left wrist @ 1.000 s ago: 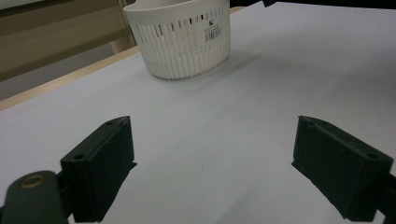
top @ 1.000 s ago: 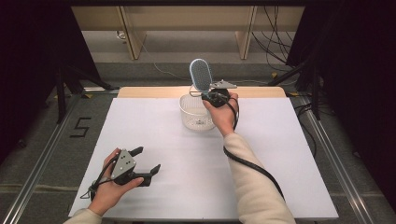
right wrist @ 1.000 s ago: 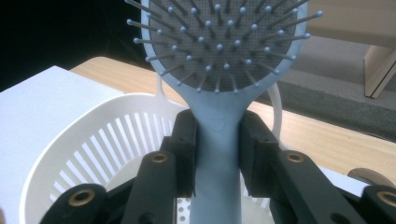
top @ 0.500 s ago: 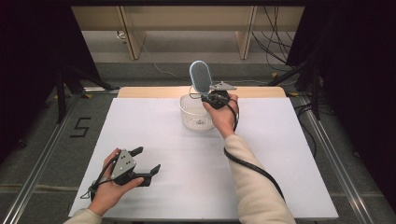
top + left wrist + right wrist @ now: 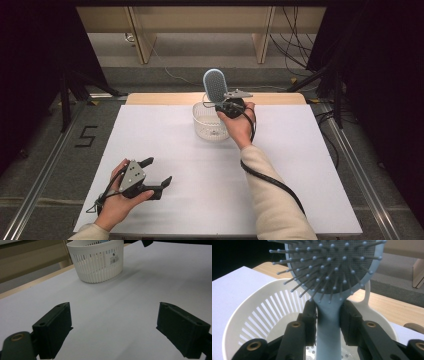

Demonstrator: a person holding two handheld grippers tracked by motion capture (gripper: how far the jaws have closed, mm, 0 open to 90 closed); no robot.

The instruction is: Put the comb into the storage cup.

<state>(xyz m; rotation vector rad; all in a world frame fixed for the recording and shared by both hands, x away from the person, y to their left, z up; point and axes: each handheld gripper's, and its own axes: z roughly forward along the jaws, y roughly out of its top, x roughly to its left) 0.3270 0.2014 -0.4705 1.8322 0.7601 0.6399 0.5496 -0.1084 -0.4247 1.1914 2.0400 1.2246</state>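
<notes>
Starting at your left, your left gripper point(image 5: 156, 180) rests low on the white sheet-covered table point(image 5: 310, 170) near its front edge, cupped in your left hand point(image 5: 116, 206), its two black jaws spread wide with nothing between them; in the left gripper view only bare white surface lies between the jaws, and the white slotted plastic basket point(image 5: 96, 260) stands well beyond them, with a small barcode label on its wall. Moving towards the middle of the high view, that same basket point(image 5: 210, 121) sits upright on the far half of the table, just short of the pale wooden strip point(image 5: 165, 98) along the back edge. Just right of it, your right hand point(image 5: 240, 125) holds your right gripper point(image 5: 216, 104) over the basket's right rim, with the black cable point(image 5: 272, 180) trailing back along your cream sleeve point(image 5: 272, 210). Its jaws are clamped narrowly on the handle of the light blue oval paddle hairbrush point(image 5: 215, 86), which stands upright above the basket. In the right gripper view the brush's handle point(image 5: 328, 322) is pinched between both pads, the bristled head point(image 5: 337, 267) rising above them, and the basket's open inside point(image 5: 262, 315) lies directly below.
</notes>
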